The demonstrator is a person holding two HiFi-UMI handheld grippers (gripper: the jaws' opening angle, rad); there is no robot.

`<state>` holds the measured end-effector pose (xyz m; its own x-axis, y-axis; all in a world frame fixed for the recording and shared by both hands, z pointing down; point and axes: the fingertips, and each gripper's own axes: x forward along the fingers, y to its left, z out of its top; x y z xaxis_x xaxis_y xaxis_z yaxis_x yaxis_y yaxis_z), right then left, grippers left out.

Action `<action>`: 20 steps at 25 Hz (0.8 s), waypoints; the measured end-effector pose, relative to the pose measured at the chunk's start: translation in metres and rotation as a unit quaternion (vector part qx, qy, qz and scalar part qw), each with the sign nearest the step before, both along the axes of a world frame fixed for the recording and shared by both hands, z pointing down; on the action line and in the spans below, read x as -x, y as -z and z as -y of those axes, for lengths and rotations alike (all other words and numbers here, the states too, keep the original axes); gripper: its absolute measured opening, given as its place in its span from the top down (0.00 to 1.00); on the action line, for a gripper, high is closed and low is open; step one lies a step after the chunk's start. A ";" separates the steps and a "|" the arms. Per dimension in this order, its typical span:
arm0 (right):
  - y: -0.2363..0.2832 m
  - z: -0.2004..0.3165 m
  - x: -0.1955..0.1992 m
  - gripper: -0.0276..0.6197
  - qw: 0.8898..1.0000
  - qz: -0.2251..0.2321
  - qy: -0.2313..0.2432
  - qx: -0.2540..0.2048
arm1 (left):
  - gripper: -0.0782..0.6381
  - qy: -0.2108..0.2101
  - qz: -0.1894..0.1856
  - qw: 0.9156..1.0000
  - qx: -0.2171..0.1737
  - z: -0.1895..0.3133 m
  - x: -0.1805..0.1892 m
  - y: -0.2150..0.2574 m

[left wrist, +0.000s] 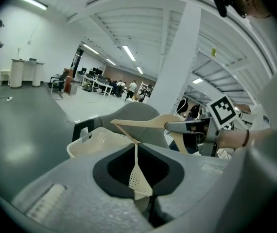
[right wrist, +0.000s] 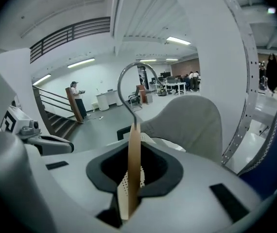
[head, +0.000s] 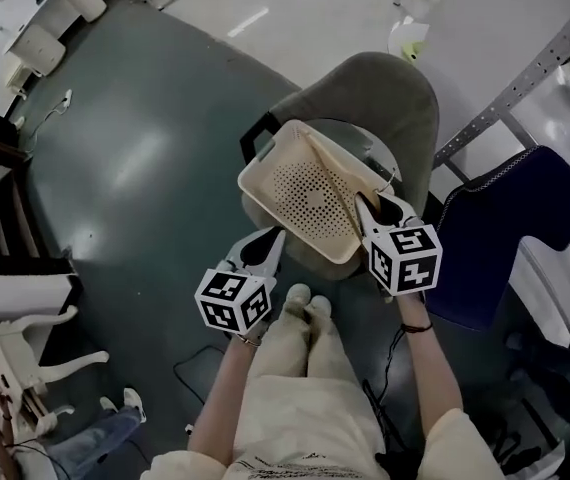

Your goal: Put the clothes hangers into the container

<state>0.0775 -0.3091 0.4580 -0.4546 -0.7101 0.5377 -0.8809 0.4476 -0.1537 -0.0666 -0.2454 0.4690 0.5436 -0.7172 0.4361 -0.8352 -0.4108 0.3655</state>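
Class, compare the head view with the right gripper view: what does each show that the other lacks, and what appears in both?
Only the head view: the person's shoes, the marker cube on the right gripper, and the cream basket seen whole from above.
Only the right gripper view: ceiling lights and a distant standing person.
Both: the grey chair, the cream basket, and the wooden hanger clamped in the right gripper's tongs.
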 end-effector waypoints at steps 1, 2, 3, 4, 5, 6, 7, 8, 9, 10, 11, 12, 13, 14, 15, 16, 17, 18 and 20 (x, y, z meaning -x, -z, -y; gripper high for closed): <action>-0.006 0.007 0.003 0.87 1.000 -0.011 0.005 -0.002 | 0.85 0.002 -0.002 1.000 0.006 0.004 0.000 -0.007; -0.013 0.013 0.006 0.87 1.000 -0.024 0.012 -0.004 | 0.85 0.003 -0.005 1.000 0.010 0.009 0.000 -0.013; -0.018 0.019 0.010 0.87 0.999 -0.037 0.020 -0.007 | 0.85 0.005 -0.007 1.000 0.015 0.013 0.000 -0.019; -0.023 0.024 0.013 0.87 0.998 -0.051 0.030 -0.010 | 0.85 0.006 -0.008 1.000 0.019 0.017 0.000 -0.025; -0.028 0.029 0.017 0.87 0.997 -0.065 0.041 -0.013 | 0.85 0.007 -0.010 1.000 0.022 0.021 0.000 -0.030; -0.033 0.033 0.021 0.87 0.995 -0.080 0.051 -0.016 | 0.85 0.007 -0.012 1.000 0.025 0.025 -0.001 -0.035; -0.038 0.036 0.024 0.87 0.994 -0.095 0.060 -0.018 | 0.85 0.006 -0.014 0.999 0.028 0.027 -0.001 -0.039; -0.042 0.038 0.027 0.87 0.992 -0.109 0.068 -0.020 | 0.85 0.004 -0.016 0.999 0.031 0.030 -0.002 -0.043; -0.045 0.040 0.030 0.87 0.989 -0.123 0.077 -0.022 | 0.85 0.002 -0.018 0.999 0.035 0.031 -0.003 -0.047; -0.049 0.042 0.033 0.87 0.986 -0.138 0.086 -0.025 | 0.85 0.001 -0.019 0.999 0.038 0.033 -0.004 -0.050; -0.051 0.044 0.035 0.87 0.983 -0.154 0.095 -0.029 | 0.85 0.001 -0.021 0.999 0.041 0.034 -0.004 -0.054; -0.055 0.047 0.038 0.87 0.980 -0.170 0.103 -0.033 | 0.85 0.001 -0.022 0.999 0.043 0.037 -0.004 -0.058; -0.059 0.050 0.040 0.87 0.976 -0.184 0.110 -0.038 | 0.85 0.001 -0.023 0.999 0.046 0.039 -0.004 -0.062; -0.065 0.051 0.043 0.87 0.973 -0.196 0.118 -0.041 | 0.85 0.001 -0.024 0.999 0.049 0.041 -0.004 -0.068; -0.071 0.052 0.046 0.87 0.969 -0.207 0.126 -0.045 | 0.85 0.001 -0.024 0.998 0.052 0.041 -0.004 -0.074; -0.077 0.052 0.050 0.87 0.965 -0.220 0.135 -0.049 | 0.85 0.001 -0.023 0.998 0.056 0.041 -0.003 -0.081; -0.082 0.053 0.053 0.87 0.960 -0.233 0.143 -0.054 | 0.85 0.001 -0.023 0.998 0.059 0.041 -0.002 -0.087; -0.087 0.054 0.057 0.87 0.955 -0.247 0.151 -0.060 | 0.85 0.002 -0.023 0.998 0.062 0.042 -0.001 -0.092; -0.096 0.055 0.062 0.87 0.946 -0.271 0.164 -0.070 | 0.85 0.005 -0.023 0.998 0.066 0.043 0.001 -0.100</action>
<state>0.0151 -0.3645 0.5539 -0.3467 -0.6597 0.6667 -0.6231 0.6933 0.3620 -0.0680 -0.2883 0.5693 0.5590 -0.6599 0.5021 -0.8197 -0.3486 0.4545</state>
